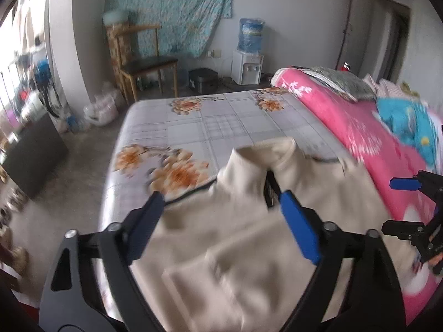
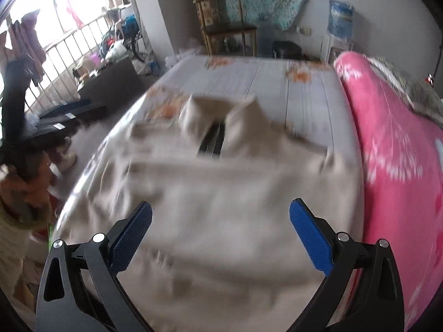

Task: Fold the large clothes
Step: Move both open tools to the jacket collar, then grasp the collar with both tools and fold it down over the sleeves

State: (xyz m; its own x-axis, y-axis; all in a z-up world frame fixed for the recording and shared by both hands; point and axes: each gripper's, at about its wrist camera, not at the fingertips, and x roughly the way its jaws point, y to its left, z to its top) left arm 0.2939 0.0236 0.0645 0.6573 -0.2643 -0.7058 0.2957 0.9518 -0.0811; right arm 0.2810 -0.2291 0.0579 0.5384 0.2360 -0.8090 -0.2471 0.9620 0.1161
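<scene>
A large cream garment with a dark zip at its collar lies spread on the floral grey bedsheet. The left gripper hovers above the garment's collar end, its blue pads wide apart with nothing pressed between them. In its own view the right gripper also hangs open over the garment's body, clear of the cloth. The right gripper shows again at the right edge of the left wrist view, over the pink quilt. Both views are motion-blurred.
A pink flowered quilt is heaped along the bed's right side, with a grey pillow on top. Beyond the bed stand a wooden chair, a black box and a water dispenser. The bed's left edge drops to a concrete floor.
</scene>
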